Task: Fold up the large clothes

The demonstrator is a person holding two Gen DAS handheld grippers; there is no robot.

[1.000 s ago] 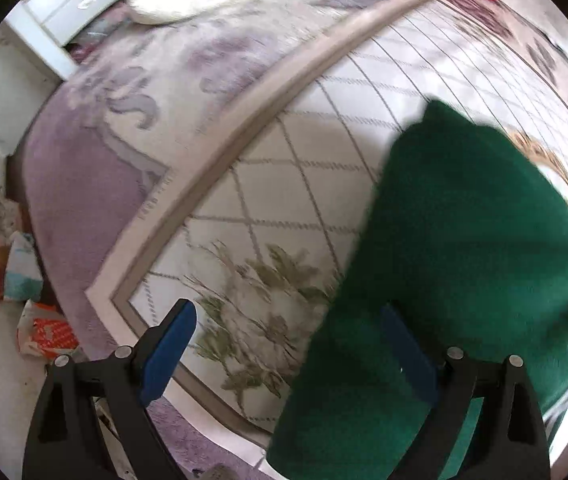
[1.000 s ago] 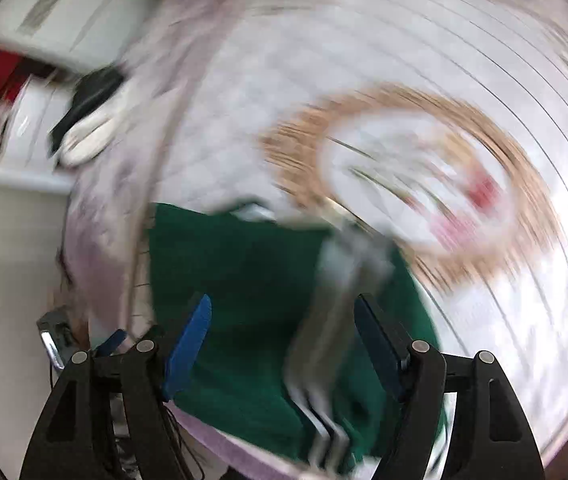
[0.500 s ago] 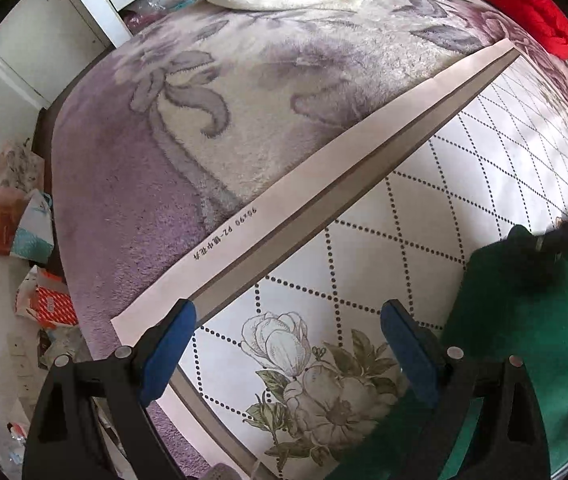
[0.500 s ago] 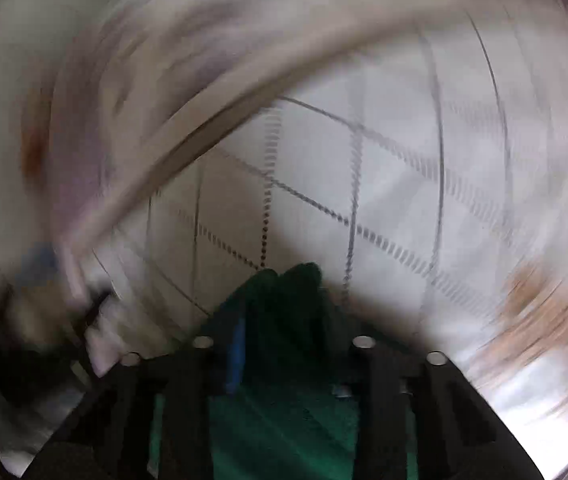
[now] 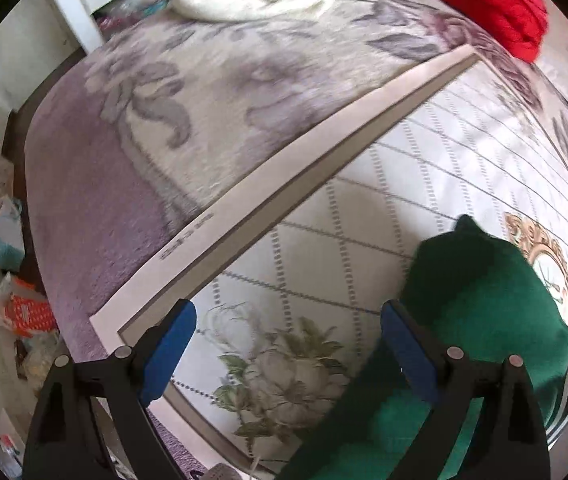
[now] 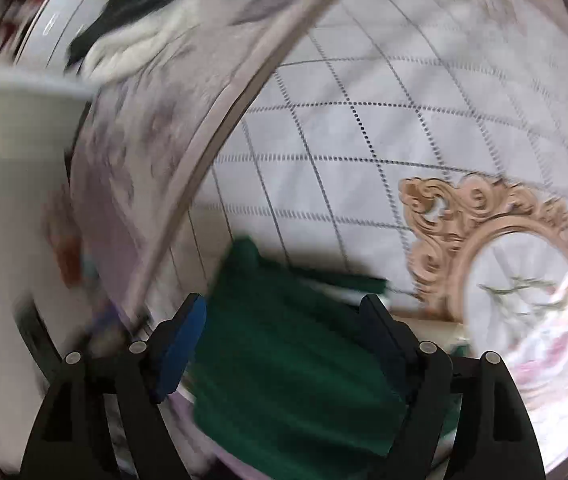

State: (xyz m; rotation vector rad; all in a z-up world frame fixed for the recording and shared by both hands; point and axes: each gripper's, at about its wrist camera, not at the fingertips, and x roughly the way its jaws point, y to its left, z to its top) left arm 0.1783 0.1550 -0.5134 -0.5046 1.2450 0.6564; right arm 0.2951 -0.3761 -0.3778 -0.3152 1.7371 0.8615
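My left claw [image 5: 288,348] stood open and empty, and the green garment [image 5: 480,320] lay just off its right finger, a bundle on the patterned mat [image 5: 324,240] over the bed. My right claw [image 6: 284,340] was open too, gripping nothing, with the same garment directly below and ahead of it between the fingers. That view was smeared, so I could not tell whether a finger touched the cloth. I judged the risks to be these: closing on one layer only, so the fold would peel apart, or dragging the bundle toward the near edge of the bed, just behind my claws, where it could slide off.
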